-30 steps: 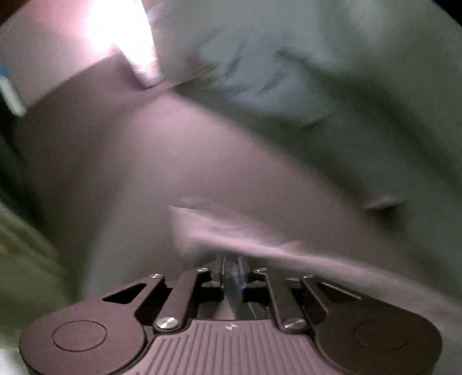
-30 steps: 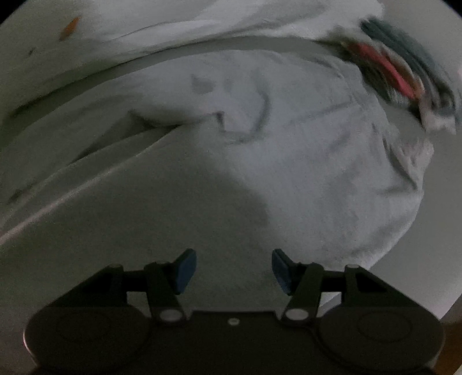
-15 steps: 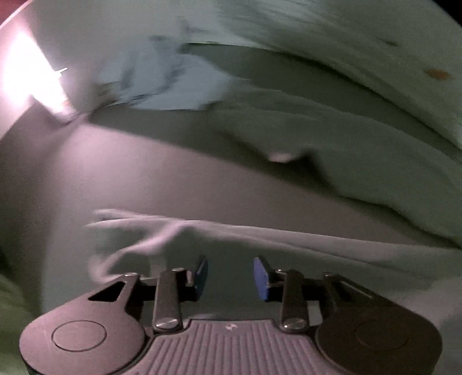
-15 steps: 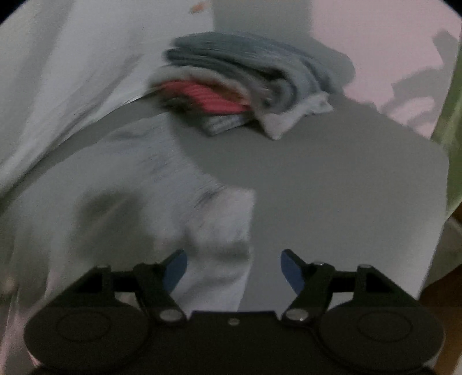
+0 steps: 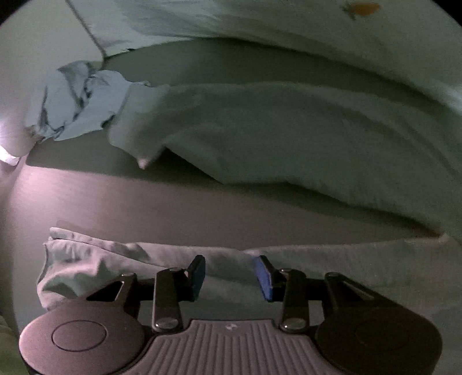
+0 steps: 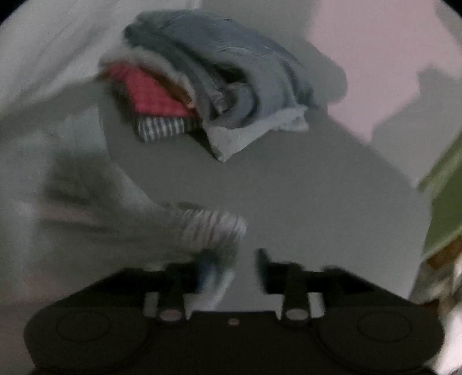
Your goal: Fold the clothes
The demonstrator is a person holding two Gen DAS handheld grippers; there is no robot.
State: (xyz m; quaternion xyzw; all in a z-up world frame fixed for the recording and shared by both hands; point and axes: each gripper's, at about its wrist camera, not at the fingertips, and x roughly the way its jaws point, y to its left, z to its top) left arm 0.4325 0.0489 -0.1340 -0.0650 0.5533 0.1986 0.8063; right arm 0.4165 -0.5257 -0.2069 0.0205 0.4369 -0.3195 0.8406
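Observation:
A pale grey garment (image 5: 288,138) lies spread on the grey table (image 5: 144,199), with a folded strip of it (image 5: 115,259) along the near edge. My left gripper (image 5: 231,277) is open just above that strip and holds nothing. In the right wrist view the garment's ribbed cuff (image 6: 210,228) lies just ahead of my right gripper (image 6: 234,274), which is open and blurred; the cuff end sits by its left finger.
A stack of folded clothes (image 6: 208,86), blue-grey, red check and striped, sits at the far side of the table (image 6: 303,187). A crumpled light blue cloth (image 5: 78,101) lies at the far left. A white sheet (image 5: 260,20) hangs behind. A green object (image 6: 444,202) is at right.
My left gripper opened and let go of the garment's edge, which now lies on the table. My right gripper swung right from the garment's body toward the cuff and the stack.

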